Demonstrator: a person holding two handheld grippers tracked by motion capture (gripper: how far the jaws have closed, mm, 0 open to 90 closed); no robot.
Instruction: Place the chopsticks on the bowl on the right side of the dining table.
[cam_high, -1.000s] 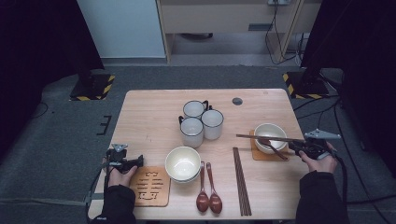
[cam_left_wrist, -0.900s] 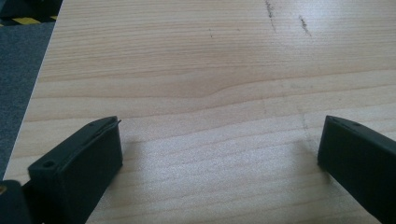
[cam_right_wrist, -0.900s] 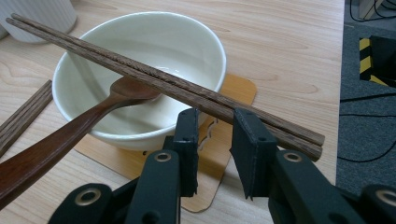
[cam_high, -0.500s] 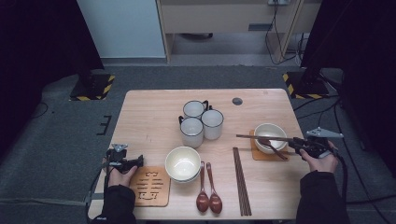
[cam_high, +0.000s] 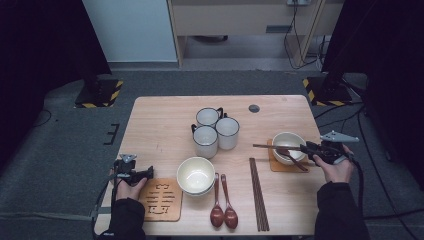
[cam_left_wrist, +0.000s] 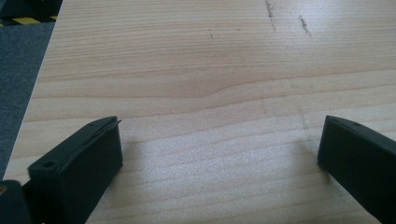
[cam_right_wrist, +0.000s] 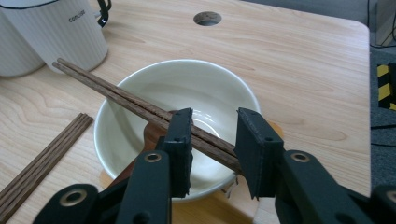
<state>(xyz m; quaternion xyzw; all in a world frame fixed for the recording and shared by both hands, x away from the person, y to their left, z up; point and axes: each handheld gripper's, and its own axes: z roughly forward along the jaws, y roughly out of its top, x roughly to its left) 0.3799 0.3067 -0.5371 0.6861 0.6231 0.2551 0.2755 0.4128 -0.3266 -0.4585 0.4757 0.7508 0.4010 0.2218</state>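
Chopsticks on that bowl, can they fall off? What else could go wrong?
1. The chopsticks lie across the rim of the bowl, between the jaws of the right hand-held gripper. The jaws have just been opening, with gaps at the pads, so the sticks may roll off.
2. A spoon already leans in the bowl; bumped sticks could knock it.
3. The bowl sits on a small coaster; a nudge may slide it off.

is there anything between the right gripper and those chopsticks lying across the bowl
Nothing visible. The chopsticks rest across the bowl, already passing between the jaws of the right gripper, which have just been opening and stand a little apart around them.
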